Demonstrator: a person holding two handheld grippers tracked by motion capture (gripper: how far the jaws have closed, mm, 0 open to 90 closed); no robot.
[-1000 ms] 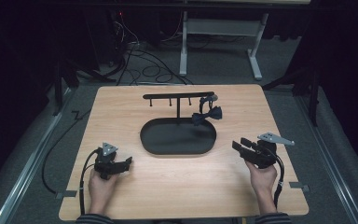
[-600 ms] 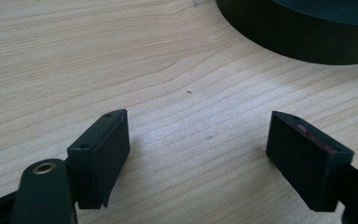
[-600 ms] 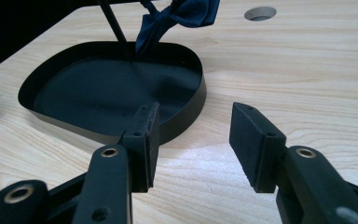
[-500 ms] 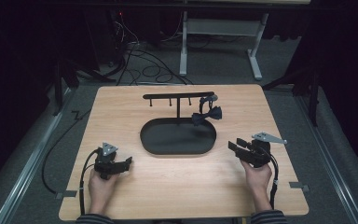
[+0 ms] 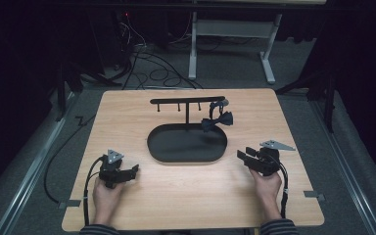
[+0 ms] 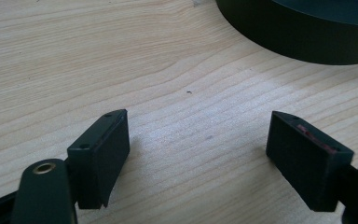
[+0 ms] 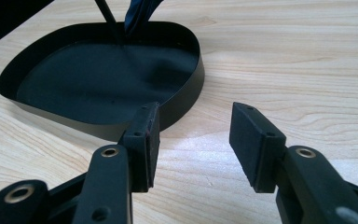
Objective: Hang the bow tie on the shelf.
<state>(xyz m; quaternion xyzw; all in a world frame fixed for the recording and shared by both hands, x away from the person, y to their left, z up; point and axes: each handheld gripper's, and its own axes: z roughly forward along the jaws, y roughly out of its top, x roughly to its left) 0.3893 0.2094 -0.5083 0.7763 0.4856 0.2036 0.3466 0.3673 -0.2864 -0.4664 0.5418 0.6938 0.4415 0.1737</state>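
Drawn slightly inward, the right tool (image 5: 248,159) is held open near the black oval tray (image 5: 186,155); the left tool (image 5: 127,172) rests open; the dark bow tie (image 5: 217,120) hangs untouched.

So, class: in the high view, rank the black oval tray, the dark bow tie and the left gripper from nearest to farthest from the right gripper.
1. Black oval tray, just left of the right gripper.
2. Dark bow tie, hanging behind on the stand.
3. Left gripper, across the table.

Table (image 5: 127,112) pale wood, smooth matt grain. Tray (image 7: 189,74) black, matt, prob. metal. Bow tie (image 5: 217,121) dark cloth.
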